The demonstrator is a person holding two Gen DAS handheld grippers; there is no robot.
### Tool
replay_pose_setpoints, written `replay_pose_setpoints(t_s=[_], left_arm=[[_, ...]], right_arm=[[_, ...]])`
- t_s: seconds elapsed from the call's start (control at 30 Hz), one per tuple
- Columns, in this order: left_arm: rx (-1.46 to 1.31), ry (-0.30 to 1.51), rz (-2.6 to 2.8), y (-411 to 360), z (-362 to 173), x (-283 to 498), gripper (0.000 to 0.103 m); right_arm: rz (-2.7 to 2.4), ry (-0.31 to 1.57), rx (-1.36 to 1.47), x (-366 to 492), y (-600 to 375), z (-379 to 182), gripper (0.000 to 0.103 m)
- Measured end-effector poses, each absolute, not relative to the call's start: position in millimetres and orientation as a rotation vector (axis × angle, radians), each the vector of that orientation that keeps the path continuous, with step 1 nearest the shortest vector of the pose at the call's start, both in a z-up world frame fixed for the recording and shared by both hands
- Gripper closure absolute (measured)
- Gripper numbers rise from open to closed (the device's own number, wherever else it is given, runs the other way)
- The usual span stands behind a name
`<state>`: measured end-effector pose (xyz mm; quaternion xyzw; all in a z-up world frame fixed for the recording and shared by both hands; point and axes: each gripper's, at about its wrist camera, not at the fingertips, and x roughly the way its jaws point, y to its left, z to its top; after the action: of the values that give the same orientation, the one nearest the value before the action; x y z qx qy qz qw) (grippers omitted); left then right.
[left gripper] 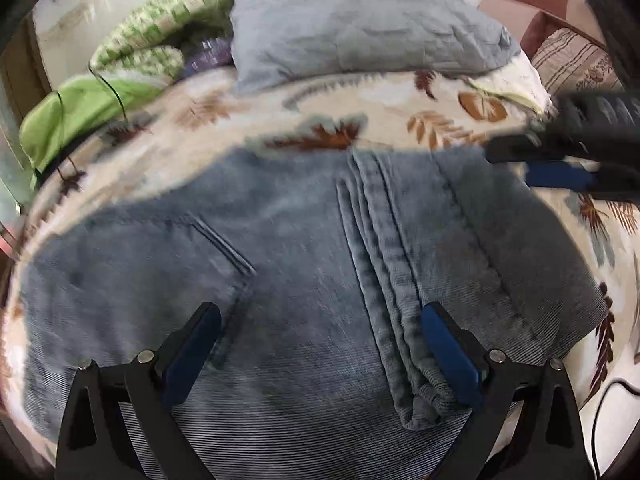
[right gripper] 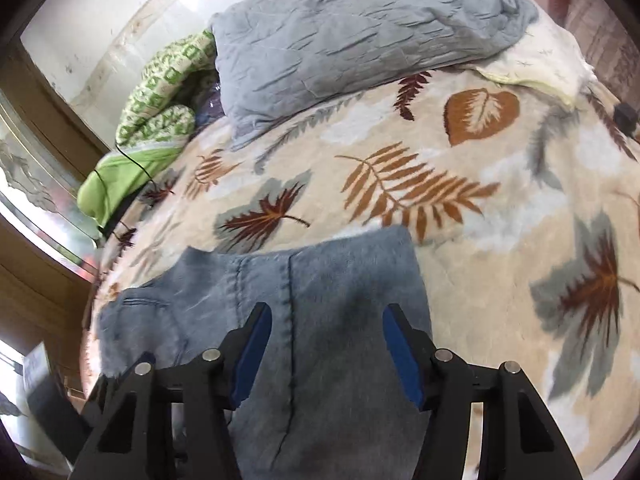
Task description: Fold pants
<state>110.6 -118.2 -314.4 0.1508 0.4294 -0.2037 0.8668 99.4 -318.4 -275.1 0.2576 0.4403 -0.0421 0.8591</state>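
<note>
Blue jeans (left gripper: 280, 280), folded over on themselves, lie flat on a bed (right gripper: 520, 200) covered by a leaf-patterned blanket (right gripper: 400, 184), near a grey pillow (right gripper: 352, 28). The left tongs (left gripper: 320, 320) are spread wide above the denim, pinching nothing. The right tongs (right gripper: 326, 320) are likewise spread over the jeans' far edge, their blue pads (right gripper: 400, 348) clear of the cloth.

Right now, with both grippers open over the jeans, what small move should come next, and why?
Probably lower the left gripper onto the bunched seam fold beside its right pad and pinch it: the jeans lie partly folded on the leaf-print blanket, and the right gripper holds nothing.
</note>
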Motion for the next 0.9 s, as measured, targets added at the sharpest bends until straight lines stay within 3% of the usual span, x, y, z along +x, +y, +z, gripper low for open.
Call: replay_pose_setpoints(t_s=[0.2, 0.33, 0.6, 0.77, 0.9], left_arm=[[0.307, 0.890, -0.448, -115, -317, 111, 0.003], [0.285, 0.895, -0.468, -111, -317, 113, 0.003], [0.221, 0.885, -0.461, -100, -311, 113, 0.003], [0.251, 0.881, -0.418, -98, -316, 113, 0.003], [0.279, 0.859, -0.406, -98, -317, 108, 0.003]], right_arm=[[-0.080, 1.091, 0.480, 155, -307, -319, 0.042], [-0.085, 1.076, 0.431, 156, -303, -310, 0.039], [-0.039, 1.030, 0.528, 91, -312, -286, 0.039], [-0.049, 1.119, 0.412, 45, -297, -300, 0.040], [-0.047, 1.053, 0.298, 18, -286, -303, 0.040]])
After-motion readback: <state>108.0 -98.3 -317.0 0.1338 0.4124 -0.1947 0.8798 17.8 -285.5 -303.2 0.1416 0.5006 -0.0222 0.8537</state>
